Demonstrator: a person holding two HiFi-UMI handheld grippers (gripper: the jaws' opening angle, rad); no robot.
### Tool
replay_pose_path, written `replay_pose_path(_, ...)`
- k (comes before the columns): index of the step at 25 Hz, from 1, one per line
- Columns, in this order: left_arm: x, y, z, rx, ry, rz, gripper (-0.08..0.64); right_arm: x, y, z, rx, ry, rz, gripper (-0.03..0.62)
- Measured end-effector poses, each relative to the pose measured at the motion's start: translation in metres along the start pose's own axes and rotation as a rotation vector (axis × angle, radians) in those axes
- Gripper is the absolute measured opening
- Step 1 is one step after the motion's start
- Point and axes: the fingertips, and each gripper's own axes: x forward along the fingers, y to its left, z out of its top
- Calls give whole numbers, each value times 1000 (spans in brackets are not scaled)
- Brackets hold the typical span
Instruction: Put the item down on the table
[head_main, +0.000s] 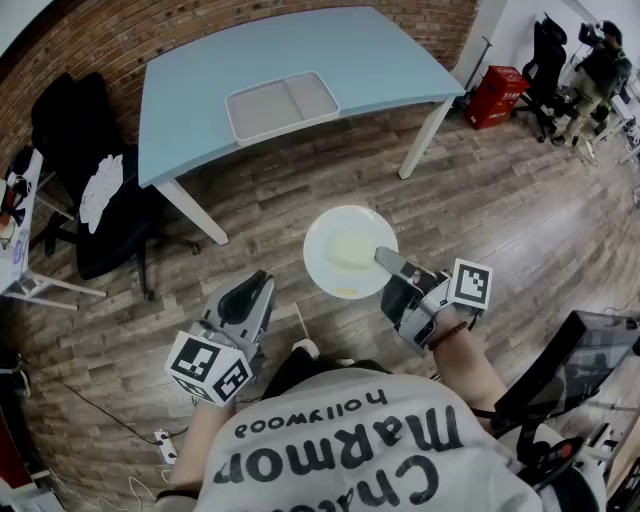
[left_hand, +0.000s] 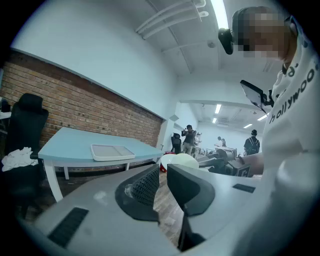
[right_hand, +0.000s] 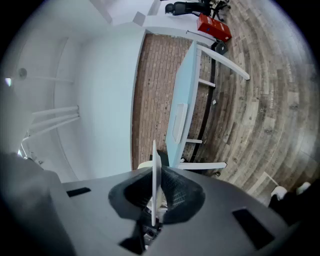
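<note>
Plate (head_main: 350, 252), white and round, hangs level over the wooden floor (head_main: 520, 220), well short of the desk (head_main: 330, 45). The right tongs (head_main: 390, 265) are clenched on its near rim. The left tongs (head_main: 252, 297) stand slightly parted with nothing between them. The step in hand looks like the carry. Next, the plate needs to travel forward and come down flat on the bare pale-blue top beside the white tray (head_main: 282, 104). A brick wall (head_main: 100, 30) backs the desk, with a black office chair (head_main: 75, 130) to the left and a red crate (head_main: 497, 95) to the right.

plate (head_main: 325, 236) rim hidden within right tongs (head_main: 388, 262), distant people (left_hand: 189, 138) too small to tell
</note>
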Motion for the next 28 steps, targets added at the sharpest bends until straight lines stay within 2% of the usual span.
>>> replay_pose_path(5, 5, -2, -2, 3, -2, -13, 52, 2, -6, 0, -5, 6, 0, 29)
replay_pose_path(11, 2, 14, 1, -13, -16, -4, 52, 16, -11, 4, 5, -1, -2, 29)
replay_pose_path(14, 0, 17, 2, 5, -28, 3, 52, 20, -16, 4, 15, -3, 15, 29)
replay_pose_path(21, -11, 82, 24, 13, -32, -4, 52, 97, -5, 4, 21, -7, 23, 28)
replay_pose_path(28, -8, 109, 31, -10, -43, 18, 52, 126, -6, 13, 30, -1, 1, 29)
